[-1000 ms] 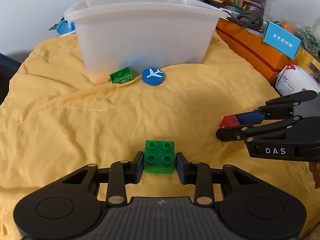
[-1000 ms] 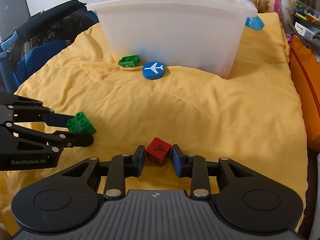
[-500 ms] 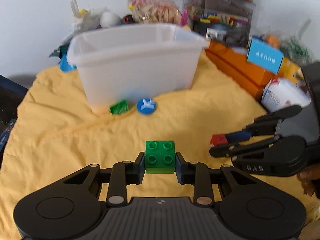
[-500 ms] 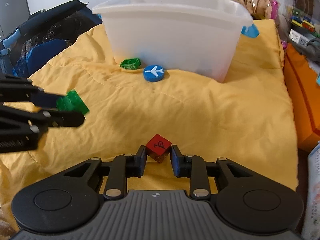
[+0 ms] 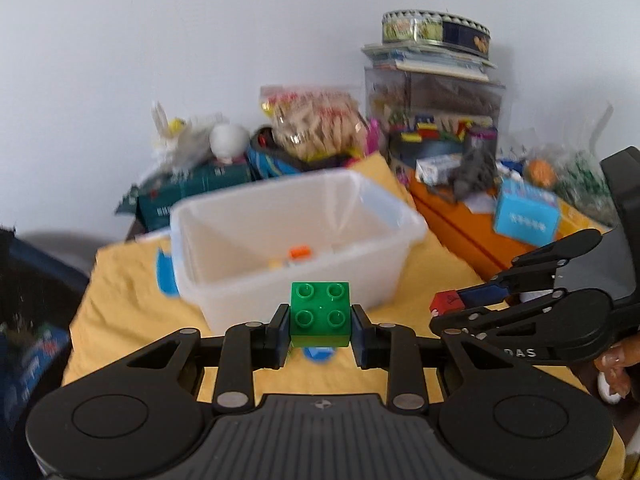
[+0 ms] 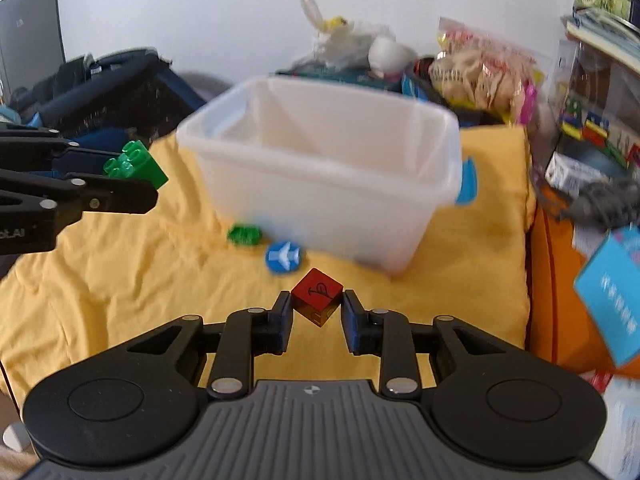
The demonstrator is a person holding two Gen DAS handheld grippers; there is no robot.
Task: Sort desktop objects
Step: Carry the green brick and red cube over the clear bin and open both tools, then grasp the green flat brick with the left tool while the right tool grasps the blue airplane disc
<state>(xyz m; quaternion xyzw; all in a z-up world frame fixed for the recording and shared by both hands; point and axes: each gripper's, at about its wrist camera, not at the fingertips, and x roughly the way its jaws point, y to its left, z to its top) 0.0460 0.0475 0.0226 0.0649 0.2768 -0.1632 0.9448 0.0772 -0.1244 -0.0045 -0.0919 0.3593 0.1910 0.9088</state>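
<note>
Both grippers have risen off the yellow cloth [image 6: 120,280]: left gripper [image 5: 320,322] clamps the green brick [image 5: 320,314], right gripper [image 6: 316,312] the red cube [image 6: 318,294], its jaws having just tightened. Neither is binned yet; green piece [image 6: 244,235] and blue disc [image 6: 283,256] remain beside the white bin [image 6: 320,184].

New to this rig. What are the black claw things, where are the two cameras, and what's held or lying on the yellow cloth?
They are hand-held two-finger grippers, one per hand, each with a fisheye camera looking along its fingers. In the left view, the left gripper grips a green studded toy brick. In the right view, the right gripper grips a red printed cube. Both are lifted above the yellow cloth. On it stand a translucent white plastic bin, a small green piece and a blue round airplane token.
</note>
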